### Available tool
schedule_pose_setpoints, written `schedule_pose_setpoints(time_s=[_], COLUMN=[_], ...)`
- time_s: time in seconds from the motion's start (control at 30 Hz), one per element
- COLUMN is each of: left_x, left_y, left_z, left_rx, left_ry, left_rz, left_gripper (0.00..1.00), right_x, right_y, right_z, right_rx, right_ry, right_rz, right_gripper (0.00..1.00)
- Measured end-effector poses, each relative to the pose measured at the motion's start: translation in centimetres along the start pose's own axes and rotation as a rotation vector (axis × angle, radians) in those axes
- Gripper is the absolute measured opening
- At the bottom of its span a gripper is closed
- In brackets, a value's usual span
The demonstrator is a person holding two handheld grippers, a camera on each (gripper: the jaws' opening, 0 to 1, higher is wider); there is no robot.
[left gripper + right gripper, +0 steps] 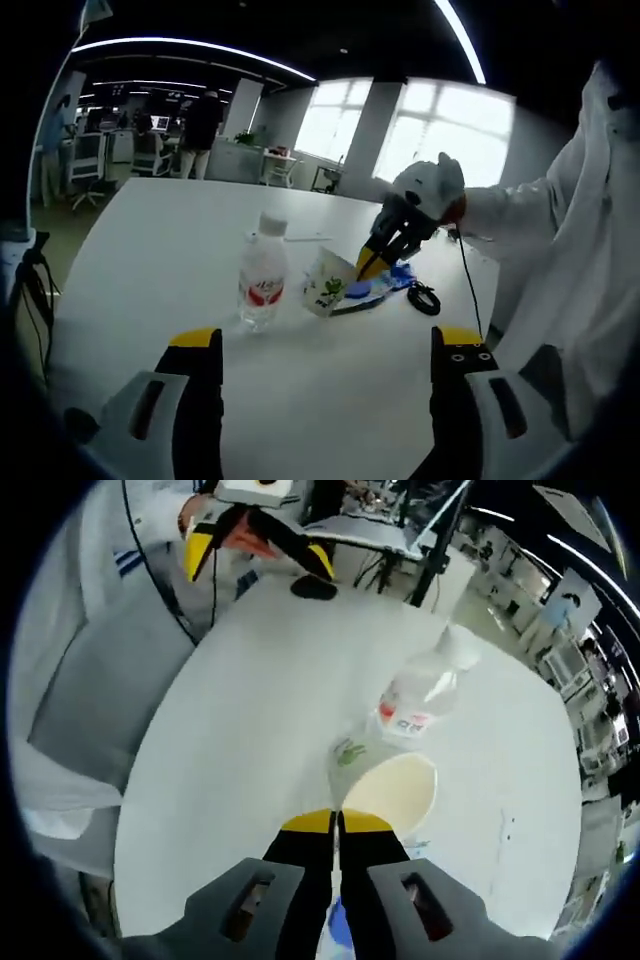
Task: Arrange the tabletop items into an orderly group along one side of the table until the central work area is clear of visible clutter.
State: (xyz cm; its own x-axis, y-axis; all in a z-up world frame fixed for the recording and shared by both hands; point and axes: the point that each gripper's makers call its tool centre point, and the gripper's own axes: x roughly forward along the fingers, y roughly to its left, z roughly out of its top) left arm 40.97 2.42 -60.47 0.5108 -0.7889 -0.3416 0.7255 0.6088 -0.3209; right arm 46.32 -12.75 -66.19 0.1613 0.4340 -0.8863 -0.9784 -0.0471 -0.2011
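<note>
A white paper cup point(326, 283) with a green print leans tilted on the white table point(160, 260), right of a small clear water bottle point(263, 281) with a red label. My right gripper point(373, 263) comes in from the right and is shut on the cup's rim. In the right gripper view its yellow-tipped jaws point(338, 824) are pressed together at the near rim of the cup point(392, 790), with the bottle point(420, 695) just beyond. My left gripper point(328, 342) stands open over bare table in front of the bottle and cup, and it is also open across the table point(260, 555).
A blue flat item point(388, 284) lies under and behind the cup. A black cable coil point(424, 298) sits to its right, near a person in a white coat point(570, 260). Office desks and chairs point(140, 150) stand beyond the table's far edge.
</note>
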Motion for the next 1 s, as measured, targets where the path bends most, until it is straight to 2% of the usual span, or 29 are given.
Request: schedule_pose_setpoints(time_s=[0.03,0.1,0.3,0.33,0.43,0.6,0.77,1.0], left_x=[-0.1,-0.2,-0.5,-0.5,-0.5,-0.4,-0.2,-0.4], left_y=[0.0,0.1,0.4,0.5,0.6,0.6,0.7,0.6], left_z=[-0.1,-0.2,-0.5,-0.5,-0.5,-0.6,-0.7,-1.1], left_rx=[-0.001,-0.003,-0.013,-0.014,-0.018,-0.022,-0.03,-0.04], left_ry=[-0.001,0.001,0.0,0.0,-0.004,-0.005,-0.013,-0.013], left_rz=[0.0,0.002,0.009,0.01,0.011,0.01,0.009,0.014], left_gripper=[0.88,0.88,0.88,0.87,0.87,0.87,0.87,0.87], right_x=[0.1,0.5,1.5,1.7,1.9,2.0,2.1,3.0], right_y=[-0.2,-0.7,-1.1,-1.4,-1.9,-2.1,-2.6,-2.2], right_z=[0.1,-0.5,-0.7,-1.1,-1.5,-2.3,-2.1,-2.4], right_rx=[-0.016,-0.112,-0.249,-0.297,-0.342,-0.43,-0.482,-0.565], right_ry=[0.008,0.073,0.154,0.192,0.23,0.279,0.298,0.343], right_rz=[0.001,0.005,0.027,0.021,0.006,0.026,0.023,0.061], right_gripper=[0.0,0.0,0.0,0.0,0.0,0.0,0.0,0.0])
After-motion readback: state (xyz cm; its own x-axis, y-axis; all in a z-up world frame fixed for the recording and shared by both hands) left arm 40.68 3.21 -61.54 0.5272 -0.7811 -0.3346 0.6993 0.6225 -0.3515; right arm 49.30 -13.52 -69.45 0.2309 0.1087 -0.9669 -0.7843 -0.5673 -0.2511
